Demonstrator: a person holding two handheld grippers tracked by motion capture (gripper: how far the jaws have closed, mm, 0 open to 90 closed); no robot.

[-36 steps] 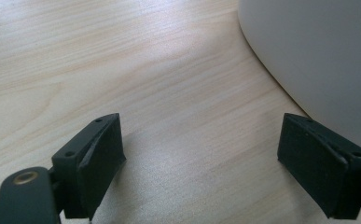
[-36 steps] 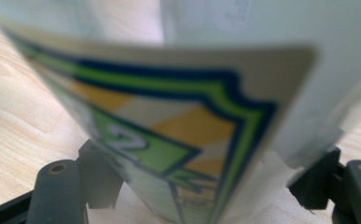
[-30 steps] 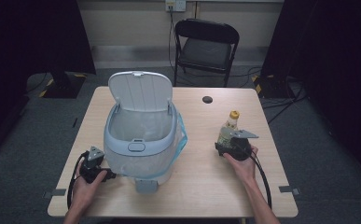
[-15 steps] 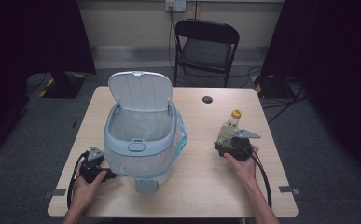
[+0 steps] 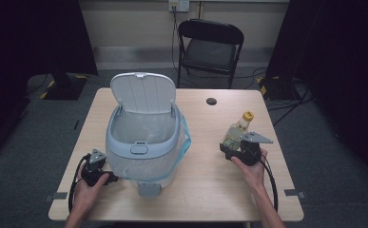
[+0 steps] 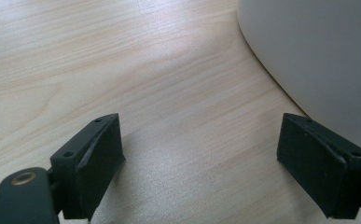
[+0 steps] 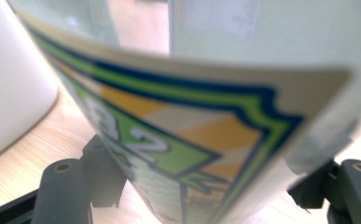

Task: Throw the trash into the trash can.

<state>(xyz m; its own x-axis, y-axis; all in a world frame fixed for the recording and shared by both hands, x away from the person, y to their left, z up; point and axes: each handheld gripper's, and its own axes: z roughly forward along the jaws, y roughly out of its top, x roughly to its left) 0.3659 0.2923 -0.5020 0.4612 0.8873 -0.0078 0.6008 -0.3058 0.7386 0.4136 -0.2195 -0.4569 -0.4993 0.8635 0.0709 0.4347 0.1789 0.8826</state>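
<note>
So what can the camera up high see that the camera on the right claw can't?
High view alone: the whole bin with its lid up, the left claw, the bottle's yellow cap, a black chair.

Right claw view alone: the label up close, green, blue and orange with white numbers, blurry, and the claw's black jaws on either side of the bottle.

Both: the bottle, the wooden table, some of the pale bin.

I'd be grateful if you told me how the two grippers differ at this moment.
The right gripper is closed on a bottle with a yellow cap; the left gripper holds nothing, its jaws wide apart over bare table. The right gripper stands away from the bin; the left sits right beside its wall. Both are hand-held near the table's front edge.
</note>
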